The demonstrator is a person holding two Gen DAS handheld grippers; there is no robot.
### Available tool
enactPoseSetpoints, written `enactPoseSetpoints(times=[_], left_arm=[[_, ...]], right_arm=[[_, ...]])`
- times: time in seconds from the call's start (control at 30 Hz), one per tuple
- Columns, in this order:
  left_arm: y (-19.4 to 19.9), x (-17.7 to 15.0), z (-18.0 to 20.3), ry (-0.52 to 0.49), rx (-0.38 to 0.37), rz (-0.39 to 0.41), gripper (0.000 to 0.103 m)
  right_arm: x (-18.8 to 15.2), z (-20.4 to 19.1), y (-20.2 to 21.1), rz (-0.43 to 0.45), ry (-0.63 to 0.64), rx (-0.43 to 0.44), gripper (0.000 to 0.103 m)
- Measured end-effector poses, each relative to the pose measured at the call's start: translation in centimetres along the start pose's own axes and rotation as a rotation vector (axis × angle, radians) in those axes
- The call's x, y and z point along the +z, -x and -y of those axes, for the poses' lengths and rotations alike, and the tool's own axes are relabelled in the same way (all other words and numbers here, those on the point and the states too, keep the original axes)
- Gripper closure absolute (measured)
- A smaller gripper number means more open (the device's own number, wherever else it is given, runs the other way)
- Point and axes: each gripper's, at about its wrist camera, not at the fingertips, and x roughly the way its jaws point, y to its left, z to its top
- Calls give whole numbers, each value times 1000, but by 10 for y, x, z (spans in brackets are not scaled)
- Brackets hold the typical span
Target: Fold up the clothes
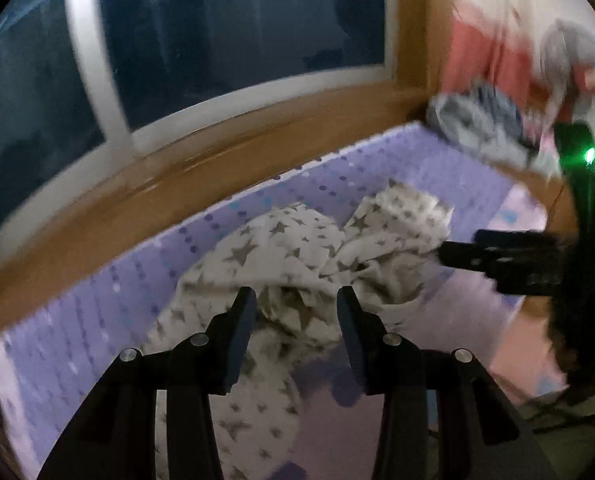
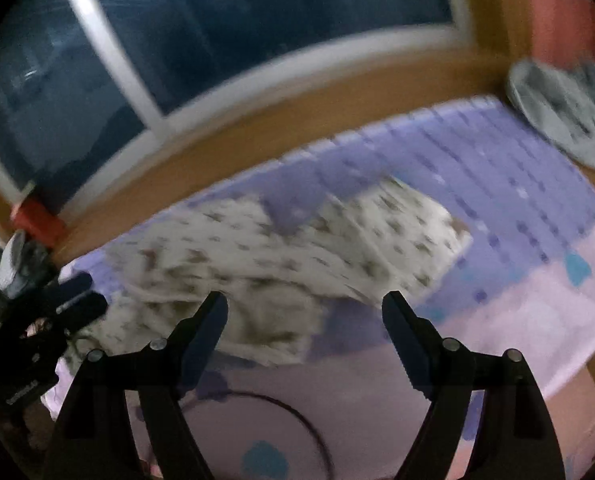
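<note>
At the far left of the right wrist view the black left gripper (image 2: 75,294) pokes in from the edge, its tip at the left end of the crumpled white star-printed cloth garment (image 2: 281,256); in its own view the left gripper (image 1: 296,312) hangs just above the middle of that garment (image 1: 297,256), its two dark fingers (image 1: 243,320) spread with a clear gap and nothing held between them. The garment lies bunched in folds on the purple and pink padded mat with dotted rows (image 1: 97,300), which runs along the brown wooden sill (image 1: 137,200) under the dark window (image 1: 237,28); whether the fingers touch the fabric cannot be told through the blur. Further right, the right gripper (image 2: 305,324) is held low over the mat (image 2: 537,208), pointing at the garment's near edge, fingers (image 2: 401,328) set wide apart and empty; from the left wrist view the right gripper (image 1: 457,252) reaches in from the right, its tip at the garment's right end. In the far right corner sits a round grey basket (image 2: 525,92); grey and dark blue clothes (image 2: 577,96) are heaped in it.
</note>
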Motion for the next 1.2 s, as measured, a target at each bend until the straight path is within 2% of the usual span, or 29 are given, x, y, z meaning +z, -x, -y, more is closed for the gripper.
enactPoseSetpoints(times=[0.1,0.23,0.37,0.47,0.53,0.57,0.63,0.7,0.87,0.97,1.03,1.07,1.1,1.2], left_arm=[[-11,3,-6,20,10,-33,61],[-28,3,-21,83,-2,-73,61],[-47,5,-23,127,-72,-93,61],[-61,9,-28,222,-153,-89,61],[-63,13,-32,270,-157,-63,76],[-63,14,-34,290,-156,-52,86],[-57,15,-41,314,-115,-26,92],[-44,16,-55,353,-58,13,93],[13,10,-111,510,98,149,96],[37,2,-132,539,188,180,96],[43,-8,-144,560,200,164,96],[43,-13,-147,569,194,149,96],[38,-20,-148,568,164,123,96],[15,-26,-134,523,43,41,94]], right_arm=[[-4,16,-14,-77,-47,33,23],[-6,9,-40,-171,3,107,23],[-5,-6,-69,-209,75,116,26],[-4,-17,-86,-201,113,95,31],[-6,-25,-94,-206,145,85,47],[-7,-29,-95,-199,166,76,51],[-6,-32,-91,-170,191,67,80],[-3,-31,-78,-115,199,59,86],[16,-22,-18,76,173,60,90],[28,-18,22,192,187,35,90],[32,-14,44,251,208,-4,90],[31,-11,46,245,217,-28,90],[27,-6,38,200,225,-56,90],[15,9,14,67,246,-141,88]])
